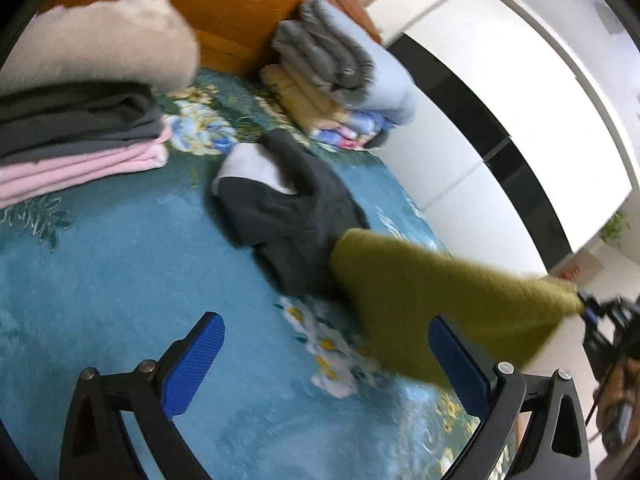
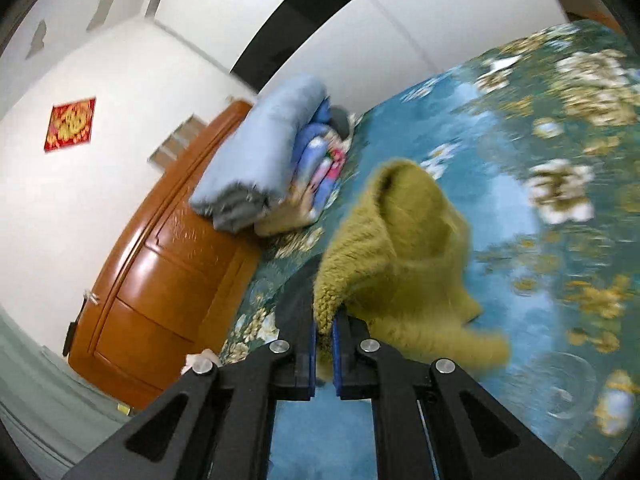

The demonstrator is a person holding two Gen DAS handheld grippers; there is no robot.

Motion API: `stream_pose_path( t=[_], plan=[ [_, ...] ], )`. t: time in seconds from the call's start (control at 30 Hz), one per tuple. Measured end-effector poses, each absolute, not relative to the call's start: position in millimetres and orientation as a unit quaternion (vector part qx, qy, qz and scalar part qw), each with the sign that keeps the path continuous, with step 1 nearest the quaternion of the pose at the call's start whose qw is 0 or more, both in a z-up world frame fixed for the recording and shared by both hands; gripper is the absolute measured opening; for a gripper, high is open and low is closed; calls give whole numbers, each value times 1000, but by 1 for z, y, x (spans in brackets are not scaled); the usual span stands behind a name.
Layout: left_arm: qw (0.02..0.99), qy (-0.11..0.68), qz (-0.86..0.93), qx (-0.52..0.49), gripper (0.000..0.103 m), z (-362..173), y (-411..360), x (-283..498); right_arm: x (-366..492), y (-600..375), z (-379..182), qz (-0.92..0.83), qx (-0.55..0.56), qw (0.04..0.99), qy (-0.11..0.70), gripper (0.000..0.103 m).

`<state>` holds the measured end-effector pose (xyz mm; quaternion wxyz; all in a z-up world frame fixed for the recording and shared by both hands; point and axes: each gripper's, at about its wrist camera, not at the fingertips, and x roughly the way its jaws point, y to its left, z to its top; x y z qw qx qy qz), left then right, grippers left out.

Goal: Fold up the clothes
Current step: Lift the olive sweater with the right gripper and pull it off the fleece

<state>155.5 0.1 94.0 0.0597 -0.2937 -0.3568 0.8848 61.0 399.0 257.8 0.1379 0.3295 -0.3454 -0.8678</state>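
An olive-green knitted garment [image 1: 432, 304] is stretched from the bed up to the right, where my right gripper [image 1: 588, 310] holds its edge. In the right wrist view my right gripper [image 2: 325, 330] is shut on that green garment [image 2: 400, 248], which hangs down onto the blue floral bedspread [image 2: 520, 140]. My left gripper [image 1: 324, 364] is open and empty, low over the bedspread [image 1: 100, 280], its right finger next to the green garment. A dark grey and white garment [image 1: 288, 212] lies crumpled on the bed beyond.
A folded stack of grey and pink clothes [image 1: 80, 140] under a fluffy beige item [image 1: 100, 40] lies at left. Folded quilts [image 1: 340, 80] are piled by the wooden headboard [image 1: 224, 12]; they also show in the right wrist view [image 2: 272, 160]. White wardrobes [image 1: 500, 100] stand beside the bed.
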Motion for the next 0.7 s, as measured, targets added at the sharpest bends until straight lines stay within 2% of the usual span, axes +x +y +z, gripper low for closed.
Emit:
stream_pose_path(
  t=[0.2, 0.37, 0.5, 0.7],
  plan=[
    [115, -313, 893, -302, 103, 142, 40, 167, 191, 484, 293, -891, 291, 63, -342, 6],
    [142, -351, 874, -304, 103, 166, 52, 185, 258, 506, 319, -909, 254, 33, -328, 6],
    [156, -392, 858, -293, 103, 171, 57, 200, 251, 486, 307, -906, 268, 62, -323, 6],
    [111, -361, 869, -320, 103, 143, 65, 195, 213, 456, 251, -875, 330, 118, -334, 7]
  ],
)
